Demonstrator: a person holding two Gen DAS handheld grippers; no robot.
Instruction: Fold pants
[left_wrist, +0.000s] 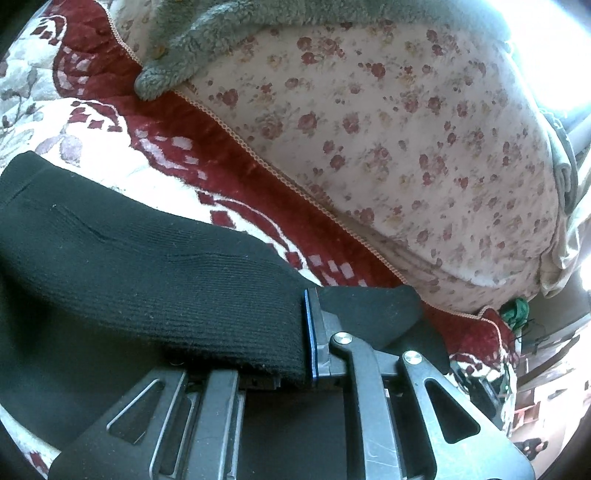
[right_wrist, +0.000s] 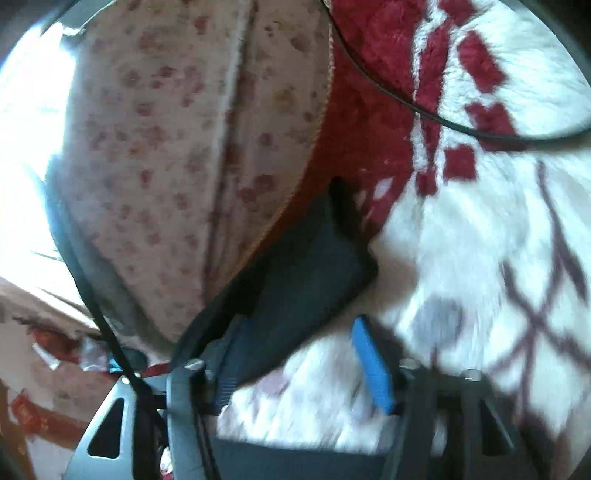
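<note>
left wrist view: left gripper (left_wrist: 310, 332) points down and away over a bed; its grey linkage arms fill the near bottom of the frame.
left gripper state: closed tight on the black ribbed knit pants (left_wrist: 147, 266); the blue-edged pad (left_wrist: 308, 332) presses flat against the fabric edge.
pants by the left gripper: the cloth runs from the jaws away to the left and near side, draping over the left finger; a small dark corner pokes out to the right of the pad.
surface: red and white floral plush blanket (left_wrist: 110, 147) lies under the pants.
far side: cream quilt with small red roses (left_wrist: 369, 129) bulges beyond the blanket, edged with a beaded trim; a grey fleece garment (left_wrist: 192, 44) lies across its far left.
right wrist view: blurred; right gripper (right_wrist: 295, 354) points down and away at the same blanket (right_wrist: 461, 258).
right gripper state: jaws stand apart, not pressing anything; the blue pad (right_wrist: 373, 365) on the right finger hangs free over white plush.
pants by the right gripper: a dark flap of the pants (right_wrist: 314, 258) lies against the left finger and reaches away toward the far middle; whether it touches the finger's pad cannot be told.
cable: thin black cable (right_wrist: 424, 110) curves across the blanket at the far right.
rose quilt: fills the far left (right_wrist: 166, 147).
</note>
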